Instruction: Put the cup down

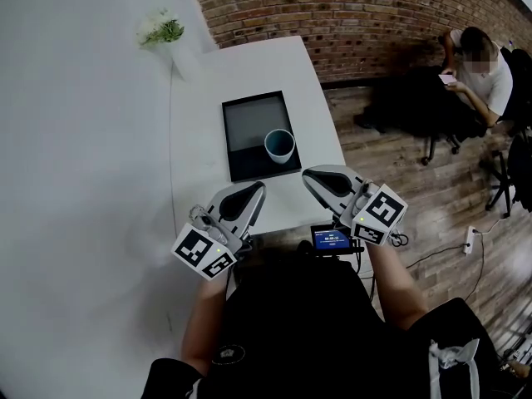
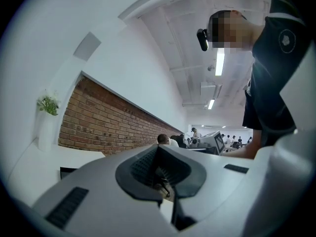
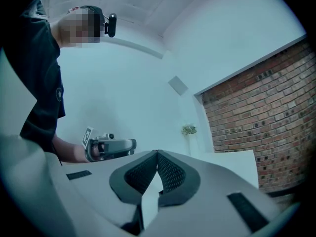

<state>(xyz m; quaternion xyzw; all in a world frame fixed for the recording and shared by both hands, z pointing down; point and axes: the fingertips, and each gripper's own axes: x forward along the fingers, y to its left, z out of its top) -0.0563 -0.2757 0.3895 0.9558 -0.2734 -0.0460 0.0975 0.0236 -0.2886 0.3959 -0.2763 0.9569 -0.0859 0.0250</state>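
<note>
Head view: my left gripper and right gripper hover short of the cup, upright on the tray ahead of the fingers. Left gripper view: fingers closed together, empty. Right gripper view: fingers closed together, empty

brick wall, wood floor, white table

From my remote seat I see a white table running away from me, its left edge against the wall. A dark tray lies flat on its near right part (black rim, grey floor). A vase of green sprigs stands at the far left corner.
</note>
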